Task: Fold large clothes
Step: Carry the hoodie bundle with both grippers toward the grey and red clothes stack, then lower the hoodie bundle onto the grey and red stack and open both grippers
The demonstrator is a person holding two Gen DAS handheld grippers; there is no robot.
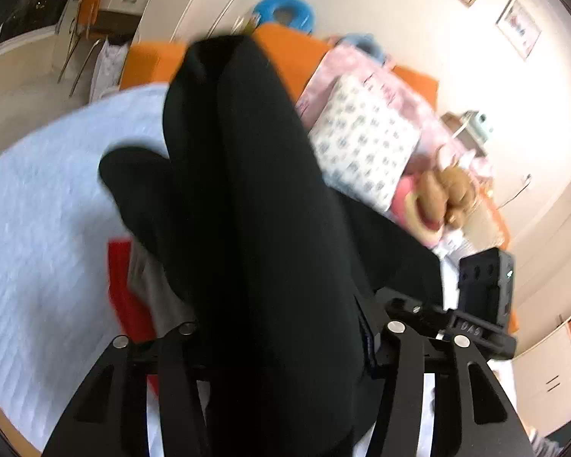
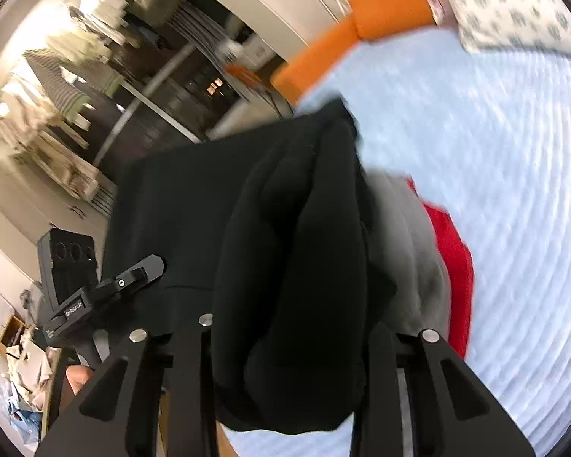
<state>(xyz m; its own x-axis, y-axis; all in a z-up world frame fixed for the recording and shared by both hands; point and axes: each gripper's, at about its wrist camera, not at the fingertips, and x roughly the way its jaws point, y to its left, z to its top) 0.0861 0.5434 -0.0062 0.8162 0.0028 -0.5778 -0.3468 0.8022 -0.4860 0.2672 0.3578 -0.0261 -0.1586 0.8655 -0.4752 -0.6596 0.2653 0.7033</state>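
Left gripper (image 1: 285,342) was clamped on a thick bunch of the black garment (image 1: 247,190), fingers held about half apart by the cloth. Right gripper (image 2: 285,342) likewise gripped a bunched edge, narrower. Garment draped over the pale blue bed cover (image 2: 495,171), above grey (image 2: 411,247) and red clothes (image 2: 453,251). Judged mid-fold; next: lay flat, release.

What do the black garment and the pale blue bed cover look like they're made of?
Black garment: soft matte knit, maybe fleece or jersey; it bunches in thick, rounded folds without shine. Bed cover: quilted fabric, apparently cotton; rows of stitched ridges run across it.
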